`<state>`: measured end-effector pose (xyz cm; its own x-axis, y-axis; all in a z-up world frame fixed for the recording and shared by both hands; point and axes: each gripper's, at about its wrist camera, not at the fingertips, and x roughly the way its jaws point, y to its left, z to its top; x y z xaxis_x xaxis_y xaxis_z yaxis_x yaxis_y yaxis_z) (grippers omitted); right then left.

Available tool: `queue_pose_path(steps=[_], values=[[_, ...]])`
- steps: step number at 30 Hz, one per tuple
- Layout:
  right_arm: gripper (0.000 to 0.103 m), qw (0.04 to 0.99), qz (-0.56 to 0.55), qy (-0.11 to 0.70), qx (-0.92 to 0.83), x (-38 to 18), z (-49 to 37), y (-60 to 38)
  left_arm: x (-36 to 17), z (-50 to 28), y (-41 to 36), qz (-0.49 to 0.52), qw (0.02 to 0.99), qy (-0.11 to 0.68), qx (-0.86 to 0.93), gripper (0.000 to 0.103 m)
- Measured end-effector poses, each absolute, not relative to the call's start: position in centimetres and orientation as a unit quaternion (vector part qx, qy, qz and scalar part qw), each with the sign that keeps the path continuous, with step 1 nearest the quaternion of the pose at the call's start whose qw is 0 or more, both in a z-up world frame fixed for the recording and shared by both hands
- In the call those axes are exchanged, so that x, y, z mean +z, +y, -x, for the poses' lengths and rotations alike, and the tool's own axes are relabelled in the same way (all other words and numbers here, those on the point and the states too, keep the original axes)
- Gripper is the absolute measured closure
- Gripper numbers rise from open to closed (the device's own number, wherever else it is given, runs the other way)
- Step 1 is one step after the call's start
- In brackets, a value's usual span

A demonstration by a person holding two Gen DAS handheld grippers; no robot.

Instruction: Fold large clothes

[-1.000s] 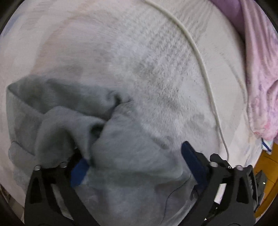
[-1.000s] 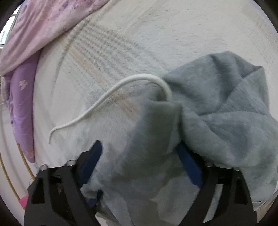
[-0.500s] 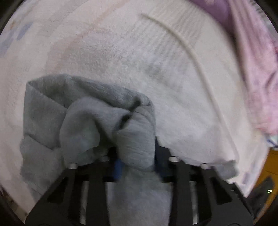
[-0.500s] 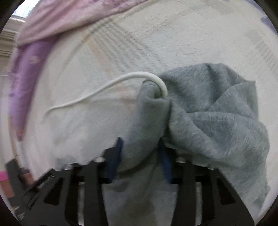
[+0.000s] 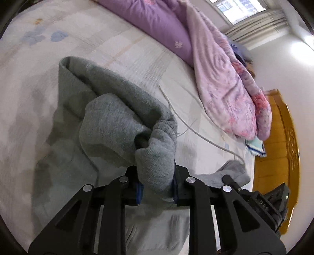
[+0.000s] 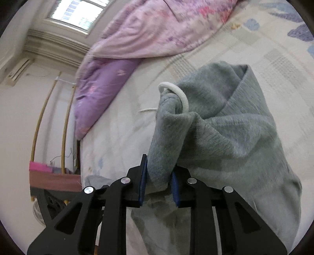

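On my left tool the two blue pads are pinched onto a thick bunch of the grey sweater, having just closed in on it; the knit fills the gap between them and bulges out above the jaws. From that pinch the sweater hangs and drapes away to the left and back, one folded edge reaching toward the far part of the bed, the rest lying slack on the pale patterned sheet below my tool. Just right of the bunched cloth a thin white cord runs across the sheet toward the bed's right edge. Beyond it, a purple pillow and a pink flowered quilt lie along the far side, with a wooden bed frame at the right and a window above. In the right wrist view, a window sits at upper left, the same purple pillow and pink quilt run along the top, and the bed spreads below them. My right tool is likewise clamped on a fold of the grey sweater, its jaws having just closed on it. A white cord loops out of the fold above the pinch. The bulk of the sweater drapes to the right.
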<state>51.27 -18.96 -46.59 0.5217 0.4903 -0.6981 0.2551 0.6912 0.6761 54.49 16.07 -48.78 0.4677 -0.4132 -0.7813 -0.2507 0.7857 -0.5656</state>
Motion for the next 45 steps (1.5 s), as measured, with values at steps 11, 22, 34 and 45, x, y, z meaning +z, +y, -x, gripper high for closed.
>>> queue_pose_path(steps=[11,22,34,45], values=[[0.084,0.8,-0.411,0.437,0.014,-46.3,-35.8,-17.8,-50.5,-40.9,15.0,0.273,0.819,0.499,-0.083,0.081],[0.086,0.747,-0.435,0.5,-0.056,-56.9,-26.2,-18.7,-60.8,-31.3,14.8,0.284,0.775,0.562,-0.055,0.074],[0.064,0.763,-0.372,0.514,-0.123,-52.4,-23.7,-22.3,-58.3,-28.6,20.0,0.299,0.791,0.533,0.008,0.043],[0.098,0.805,-0.265,0.527,-0.066,-54.0,-31.0,-22.7,-59.6,-33.3,22.1,0.263,0.803,0.528,0.084,0.042]])
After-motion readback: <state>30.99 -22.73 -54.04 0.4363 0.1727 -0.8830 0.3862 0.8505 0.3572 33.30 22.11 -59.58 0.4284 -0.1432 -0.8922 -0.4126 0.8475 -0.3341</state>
